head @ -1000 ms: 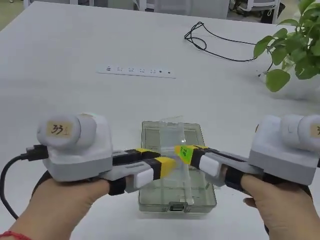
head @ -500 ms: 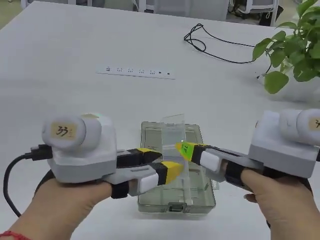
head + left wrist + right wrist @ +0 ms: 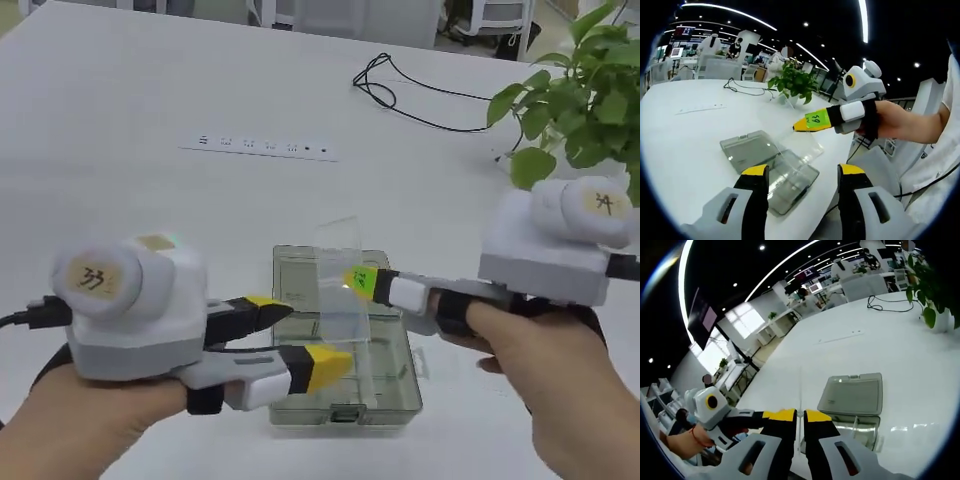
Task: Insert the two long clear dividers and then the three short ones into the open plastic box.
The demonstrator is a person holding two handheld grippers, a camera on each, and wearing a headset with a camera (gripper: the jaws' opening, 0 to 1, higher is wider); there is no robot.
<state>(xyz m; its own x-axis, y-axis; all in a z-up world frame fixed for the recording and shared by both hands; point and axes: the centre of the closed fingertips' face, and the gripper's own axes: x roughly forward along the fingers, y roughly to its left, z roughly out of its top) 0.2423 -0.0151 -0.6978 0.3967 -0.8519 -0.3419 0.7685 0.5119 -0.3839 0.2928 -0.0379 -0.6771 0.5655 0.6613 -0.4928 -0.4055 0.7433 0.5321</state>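
In the head view, the left tongs (image 3: pixel 298 336) sit at lower left, their yellow tips apart and holding nothing, just over the left edge of the box (image 3: pixel 395 378). The box lies open at bottom centre of the white worktop (image 3: pixel 120 100). The right tongs (image 3: pixel 360 281) reach in from the right and are clamped on a clear divider (image 3: pixel 336 250), which stands upright over the middle of the box. Whether its lower edge touches the box I cannot tell. A power strip (image 3: pixel 260 147) lies above centre, a black cable (image 3: pixel 395 90) at the top, and a plant (image 3: pixel 580 100) at upper right.

In the left gripper view, the left tongs (image 3: pixel 802 172) rise from the bottom, spread wide, with the box (image 3: pixel 747 150) between and beyond them. The right tongs (image 3: pixel 807 123) enter from the right, pinching the divider (image 3: pixel 799 140) above the box. The plant (image 3: pixel 792 85) stands behind.

In the right gripper view, the right tongs (image 3: pixel 800 416) are pressed together on the divider (image 3: pixel 801 387), seen edge-on as a thin line at centre. The box (image 3: pixel 855 395) lies to the right of it and the left tongs (image 3: pixel 752 416) are at lower left. The power strip (image 3: pixel 840 337) and cable (image 3: pixel 890 305) lie farther up.
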